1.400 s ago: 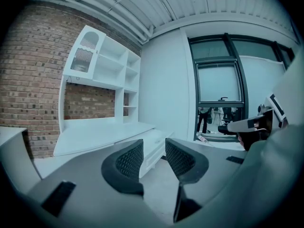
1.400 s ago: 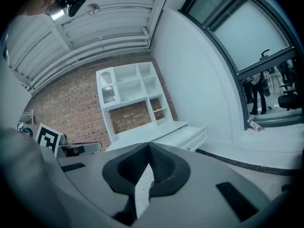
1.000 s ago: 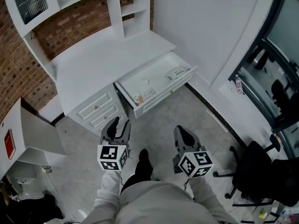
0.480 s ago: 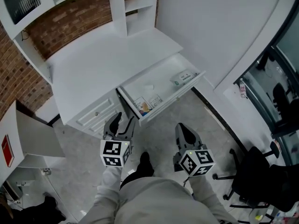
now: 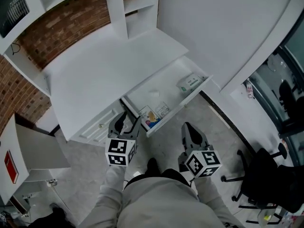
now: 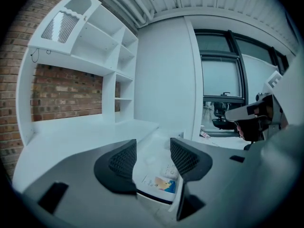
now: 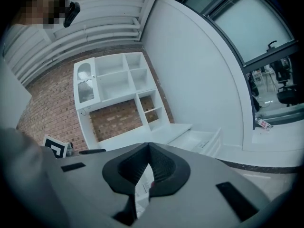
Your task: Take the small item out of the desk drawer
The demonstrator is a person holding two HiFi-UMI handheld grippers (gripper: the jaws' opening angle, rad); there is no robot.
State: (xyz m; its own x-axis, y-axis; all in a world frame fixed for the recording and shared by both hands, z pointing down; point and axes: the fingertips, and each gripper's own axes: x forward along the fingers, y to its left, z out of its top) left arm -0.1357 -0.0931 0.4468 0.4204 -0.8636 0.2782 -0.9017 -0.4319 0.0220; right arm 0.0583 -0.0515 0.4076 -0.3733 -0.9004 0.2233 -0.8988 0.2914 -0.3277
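One smooth white desk [image 5: 95, 65] is filling my view, its shallow drawer [image 5: 164, 87] standing pulled out. I am opening the ribbed jaws of the left gripper [image 5: 127, 121], nothing between them, and judging it best to come straight down over the flat colourful packet [image 5: 151, 119] at the drawer end nearest it; the right gripper [image 5: 191, 131] is hanging tips together.

Pale grey sleeves [image 5: 112, 186], black ribbed jaws, black-and-white marker cubes [image 5: 120, 152]
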